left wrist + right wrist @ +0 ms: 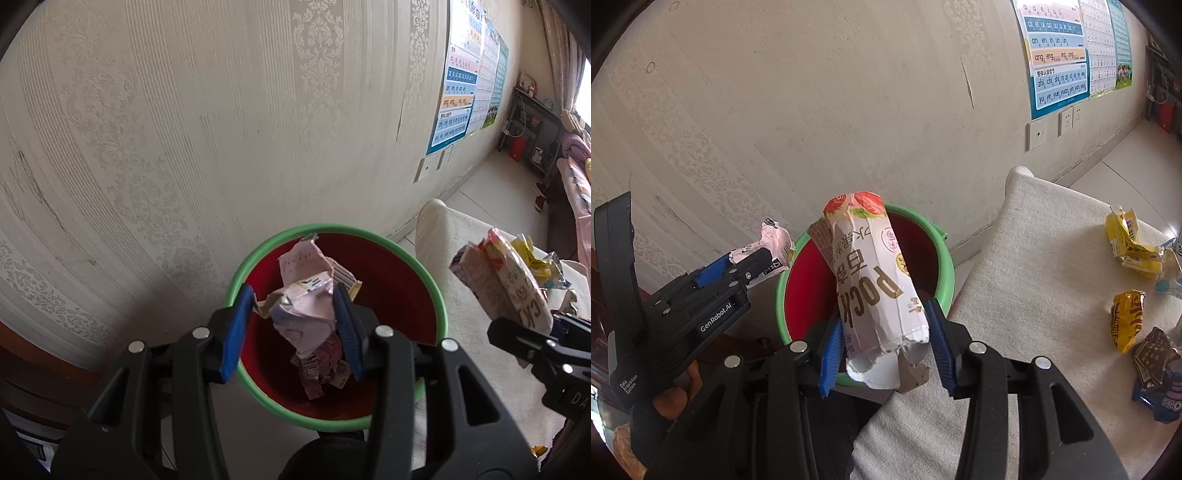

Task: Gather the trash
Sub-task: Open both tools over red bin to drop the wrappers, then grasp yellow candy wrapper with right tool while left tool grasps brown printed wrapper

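Trash is held in both of my grippers, above the round red bucket with a green rim (437, 295) that stands by the pale patterned wallpaper wall (184, 129).

On the left, my left gripper (295, 321) points down over the mouth of the bucket. Its blue pads (236, 328) are clamped on a crumpled pale pink wrapper (303, 314), which hangs over the bucket's mouth. Below it, at the bottom of the bucket, lie some more crumpled wrappers (321, 369). In the right wrist view, the black body of this gripper shows the words "GenRobot.AI" and "Data Acquisition System".

Further right, my right gripper (886, 347) is tilted forward toward the bucket. It grasps a white crumpled snack box with strawberry pictures (875, 280) by the lower, torn end; the upper end leans over the green rim. I can read the gold letters "POCK" on it, and some Chinese characters.

To the right, on a beige cloth-covered surface (1034, 258), lie a yellow crumpled wrapper (1128, 321), a yellow crushed carton (1130, 247) and a blue pack marked "OREO" (1160, 400). On the wall hangs a blue pinyin poster (1058, 55) with "ang eng ing ong".
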### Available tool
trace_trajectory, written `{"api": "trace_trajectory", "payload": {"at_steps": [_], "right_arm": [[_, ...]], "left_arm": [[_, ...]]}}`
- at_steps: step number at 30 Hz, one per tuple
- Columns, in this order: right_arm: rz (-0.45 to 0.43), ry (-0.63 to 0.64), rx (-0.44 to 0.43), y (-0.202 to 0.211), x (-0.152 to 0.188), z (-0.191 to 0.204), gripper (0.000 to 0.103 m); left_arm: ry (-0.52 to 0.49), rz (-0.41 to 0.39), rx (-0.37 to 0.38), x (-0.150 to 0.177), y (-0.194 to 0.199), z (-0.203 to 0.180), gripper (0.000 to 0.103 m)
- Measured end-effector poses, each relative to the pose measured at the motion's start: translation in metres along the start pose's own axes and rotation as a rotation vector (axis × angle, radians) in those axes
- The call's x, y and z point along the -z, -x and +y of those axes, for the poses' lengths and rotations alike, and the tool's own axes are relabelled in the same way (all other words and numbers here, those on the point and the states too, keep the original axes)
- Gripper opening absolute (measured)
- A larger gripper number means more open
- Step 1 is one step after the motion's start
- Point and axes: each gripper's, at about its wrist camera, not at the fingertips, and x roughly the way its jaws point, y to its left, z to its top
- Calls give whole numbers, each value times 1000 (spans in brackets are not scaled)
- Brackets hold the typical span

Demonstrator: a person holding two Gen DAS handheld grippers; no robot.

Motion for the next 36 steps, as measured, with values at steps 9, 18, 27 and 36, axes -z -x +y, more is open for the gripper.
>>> {"api": "trace_trajectory", "payload": {"at_steps": [9,18,27,36], "right_arm": [[-1,29,6,-9,-3,5,42],[-73,10,-38,6,-13,1,60],[-212,97,142,98,34,-47,69],[-6,24,284,129,163,-116,71]], "left_arm": [[-2,3,-11,-5,-11,2,43],[35,-3,-26,-1,-12,4,76],[-13,-50,101,18,25,-41,77],[-108,-9,235,52,38,-118,77]]}}
